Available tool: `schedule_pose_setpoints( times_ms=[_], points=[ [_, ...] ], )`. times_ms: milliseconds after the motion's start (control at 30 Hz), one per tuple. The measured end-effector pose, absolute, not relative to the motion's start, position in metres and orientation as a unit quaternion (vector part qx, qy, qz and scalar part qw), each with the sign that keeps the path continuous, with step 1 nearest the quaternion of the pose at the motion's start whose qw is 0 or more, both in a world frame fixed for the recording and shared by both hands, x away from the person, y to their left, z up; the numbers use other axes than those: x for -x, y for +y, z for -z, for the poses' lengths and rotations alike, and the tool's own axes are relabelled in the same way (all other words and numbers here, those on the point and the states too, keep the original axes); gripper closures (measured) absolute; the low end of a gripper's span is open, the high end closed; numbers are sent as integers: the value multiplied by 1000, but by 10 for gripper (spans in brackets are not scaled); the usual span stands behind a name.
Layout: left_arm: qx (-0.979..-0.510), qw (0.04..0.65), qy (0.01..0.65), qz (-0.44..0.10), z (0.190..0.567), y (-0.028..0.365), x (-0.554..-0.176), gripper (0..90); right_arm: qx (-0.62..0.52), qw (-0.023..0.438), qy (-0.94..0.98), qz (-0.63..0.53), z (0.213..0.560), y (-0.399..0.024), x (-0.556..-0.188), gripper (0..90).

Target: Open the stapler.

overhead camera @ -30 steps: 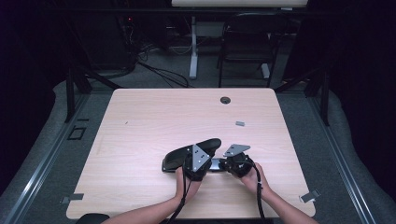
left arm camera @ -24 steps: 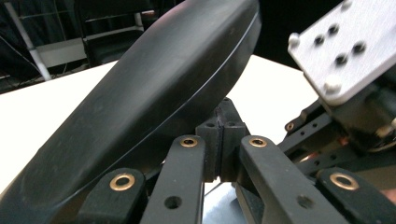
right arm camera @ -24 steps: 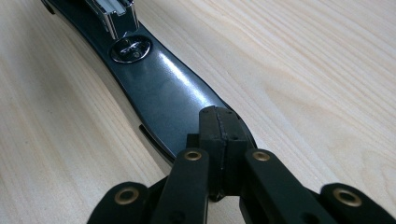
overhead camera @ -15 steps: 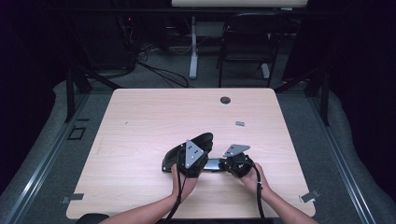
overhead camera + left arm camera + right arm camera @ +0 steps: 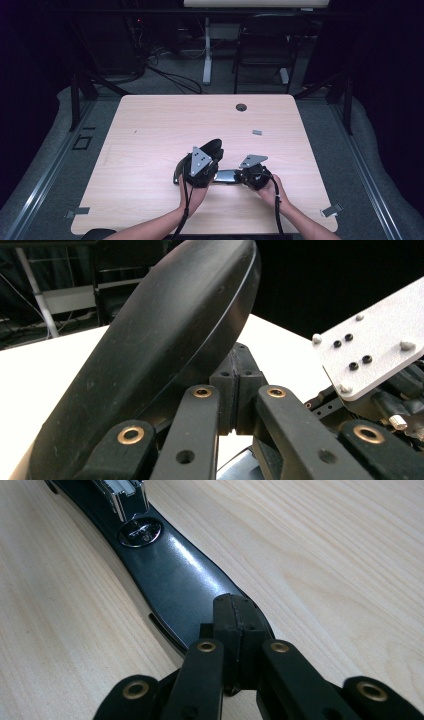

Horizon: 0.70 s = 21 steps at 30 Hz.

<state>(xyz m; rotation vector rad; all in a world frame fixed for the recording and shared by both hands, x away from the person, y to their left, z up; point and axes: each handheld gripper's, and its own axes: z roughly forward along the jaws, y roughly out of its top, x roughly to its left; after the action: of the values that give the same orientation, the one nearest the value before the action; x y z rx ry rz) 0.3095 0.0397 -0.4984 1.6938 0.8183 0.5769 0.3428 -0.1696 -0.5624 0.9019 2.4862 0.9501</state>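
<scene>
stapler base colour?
Glossy black base with a silver metal anvil; right gripper view shows it best.

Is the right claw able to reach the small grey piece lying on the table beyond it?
Probably yes: bare table lies between the right claw and the small grey piece, but its shut jaws now rest on the stapler base.

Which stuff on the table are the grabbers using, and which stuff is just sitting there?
In use:
- black stapler, its top cover swung up, base flat on the table
- left gripper, jaws shut, under the raised cover
- right gripper, jaws shut, pressing on the base

Just lying about:
- small grey piece
- round dark grommet near the far edge of the table
</scene>
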Motion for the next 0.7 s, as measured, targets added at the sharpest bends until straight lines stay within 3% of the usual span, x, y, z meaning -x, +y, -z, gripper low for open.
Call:
schedule_pose_setpoints(
  times_ms=[700],
  points=[
    [-714,559,357,-224,485,58,-308,900,-316,169,873,-332,562,-169,-342,900]
  ],
)
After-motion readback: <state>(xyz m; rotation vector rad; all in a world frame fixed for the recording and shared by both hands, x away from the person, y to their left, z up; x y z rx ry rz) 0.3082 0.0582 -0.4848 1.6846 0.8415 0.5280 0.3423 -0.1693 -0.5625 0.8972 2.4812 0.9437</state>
